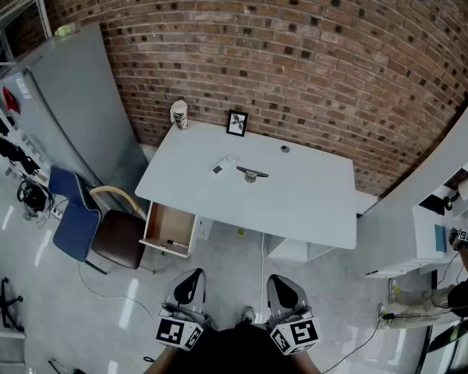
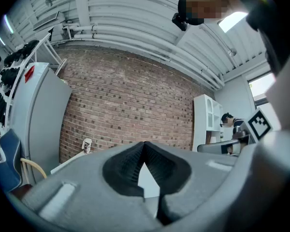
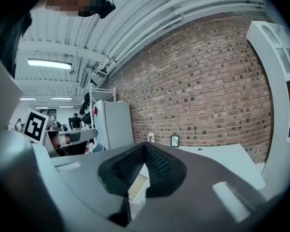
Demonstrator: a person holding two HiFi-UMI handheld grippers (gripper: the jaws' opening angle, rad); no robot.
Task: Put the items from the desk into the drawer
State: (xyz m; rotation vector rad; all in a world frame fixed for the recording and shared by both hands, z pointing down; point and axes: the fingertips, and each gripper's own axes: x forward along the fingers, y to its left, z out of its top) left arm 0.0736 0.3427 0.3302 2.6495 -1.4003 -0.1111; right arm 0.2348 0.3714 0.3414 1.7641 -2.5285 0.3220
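A white desk (image 1: pixel 312 209) stands against the brick wall. On it are a paper cup (image 1: pixel 179 115), a small framed picture (image 1: pixel 236 122), a small white flat item (image 1: pixel 222 165) and a dark metal item (image 1: pixel 252 174). Under the desk's left front, the drawer (image 1: pixel 170 228) is pulled open with a dark pen (image 1: pixel 176 244) inside. Both grippers hang low near me, well short of the desk. My left gripper (image 1: pixel 189 277) is shut and holds nothing. My right gripper (image 1: pixel 281 282) is also shut and empty. In the left gripper view the pads (image 2: pixel 130 166) meet at the tip; the right gripper view shows pads (image 3: pixel 157 163) meeting likewise.
A blue chair (image 1: pixel 72 213) and a brown chair (image 1: pixel 117 238) stand left of the drawer. Behind them is a grey cabinet (image 1: pixel 70 107). White shelving (image 1: pixel 444 209) and a person (image 1: pixel 460 294) are at the right. Cables lie on the floor.
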